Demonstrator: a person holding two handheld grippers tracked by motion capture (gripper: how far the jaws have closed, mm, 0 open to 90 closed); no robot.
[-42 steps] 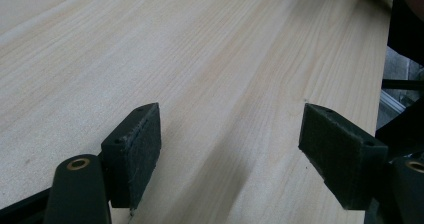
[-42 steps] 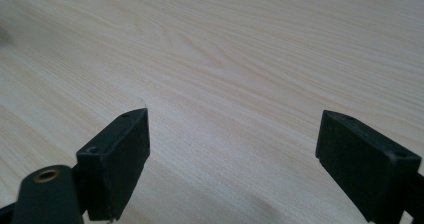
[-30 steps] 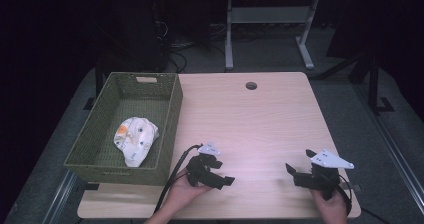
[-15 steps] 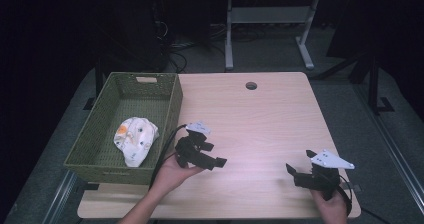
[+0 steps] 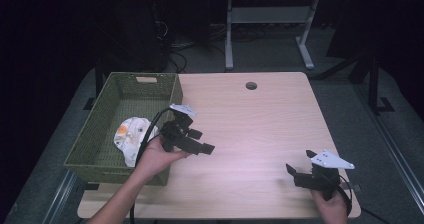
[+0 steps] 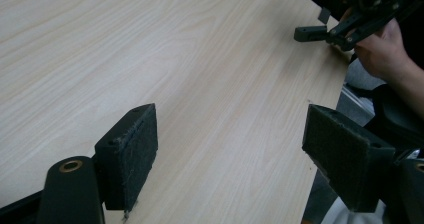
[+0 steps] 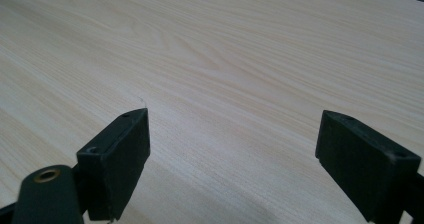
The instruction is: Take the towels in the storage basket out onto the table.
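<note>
The left gripper (image 5: 192,141) hangs above the pale wooden table (image 5: 260,129), just beside the near right corner of the olive-green woven basket (image 5: 100,134), its jaws spread wide with nothing between them (its own view shows only bare woodgrain in the gap). The right gripper (image 5: 305,176), also gaping and empty, sits low at the table's near right edge, well apart. A crumpled white cloth with orange print (image 5: 131,136) lies inside the basket.
</note>
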